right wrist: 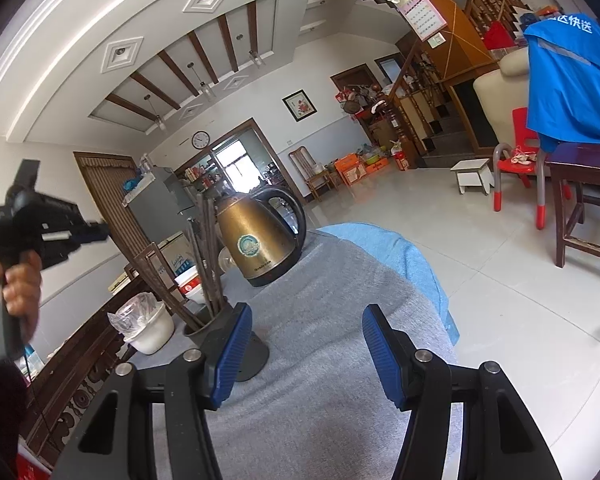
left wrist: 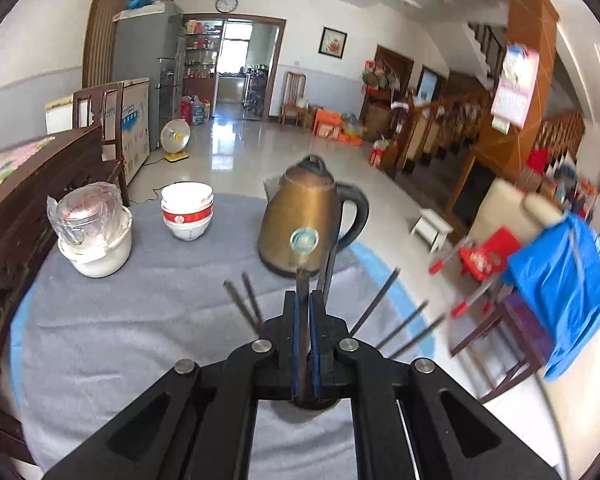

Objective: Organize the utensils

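From the left wrist, the left gripper (left wrist: 309, 304) has its blue pads nearly together on one dark chopstick (left wrist: 302, 292) running straight toward 12 o'clock, its lower end in the holder (left wrist: 312, 402). Other chopsticks (left wrist: 374, 304) fan toward 11 and 2 o'clock. The kettle (left wrist: 300, 220) stands close ahead; the table (left wrist: 120, 320) edge curves off at 3 o'clock. From the right wrist, the right gripper (right wrist: 306, 352) is about half open and empty over bare cloth, the holder just beside its left finger.
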{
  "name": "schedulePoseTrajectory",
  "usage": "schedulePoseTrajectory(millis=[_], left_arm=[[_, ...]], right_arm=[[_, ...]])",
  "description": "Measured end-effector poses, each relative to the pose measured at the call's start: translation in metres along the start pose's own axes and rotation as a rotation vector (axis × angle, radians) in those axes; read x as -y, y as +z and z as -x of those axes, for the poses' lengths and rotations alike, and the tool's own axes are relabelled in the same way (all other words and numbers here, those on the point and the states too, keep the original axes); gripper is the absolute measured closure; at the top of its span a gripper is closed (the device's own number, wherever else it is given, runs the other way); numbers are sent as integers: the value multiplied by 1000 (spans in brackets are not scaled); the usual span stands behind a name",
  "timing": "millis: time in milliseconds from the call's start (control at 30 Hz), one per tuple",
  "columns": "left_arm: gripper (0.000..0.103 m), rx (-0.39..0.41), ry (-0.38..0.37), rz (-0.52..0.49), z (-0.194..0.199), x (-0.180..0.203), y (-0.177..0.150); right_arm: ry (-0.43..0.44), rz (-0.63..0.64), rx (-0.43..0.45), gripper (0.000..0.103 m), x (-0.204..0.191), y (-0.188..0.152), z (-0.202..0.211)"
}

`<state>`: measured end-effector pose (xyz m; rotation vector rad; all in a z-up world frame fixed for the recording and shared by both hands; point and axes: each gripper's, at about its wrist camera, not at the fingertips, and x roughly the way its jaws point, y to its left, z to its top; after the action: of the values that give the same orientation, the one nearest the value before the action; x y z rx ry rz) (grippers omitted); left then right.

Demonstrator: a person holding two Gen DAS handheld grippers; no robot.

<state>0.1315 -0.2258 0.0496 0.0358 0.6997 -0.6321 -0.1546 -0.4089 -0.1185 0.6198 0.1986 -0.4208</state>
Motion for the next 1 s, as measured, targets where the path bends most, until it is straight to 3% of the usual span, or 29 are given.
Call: schedulePoseTrajectory(millis=[67,133,300,500,700,1000], left_arm=[[76,-18,-8,-28,4,-1,-10],[49,-16,0,-43,13,-5,-22],[29,-30,60,-140,44,-14,-59],[17,-7,262,-254,84,-26,-108],[11,104,455,-315,130,-32,-132],[6,217,513,-262,187,-51,-140]], right_arm=[[6,5,1,41,-4,2,3],[10,17,5,41,-10,3,7],[34,62,12,41,-36,5,18],[76,142,2,36,-82,-3,30],[68,184,-29,35,-116,-5,47],[20,259,-21,33,-160,11,87]])
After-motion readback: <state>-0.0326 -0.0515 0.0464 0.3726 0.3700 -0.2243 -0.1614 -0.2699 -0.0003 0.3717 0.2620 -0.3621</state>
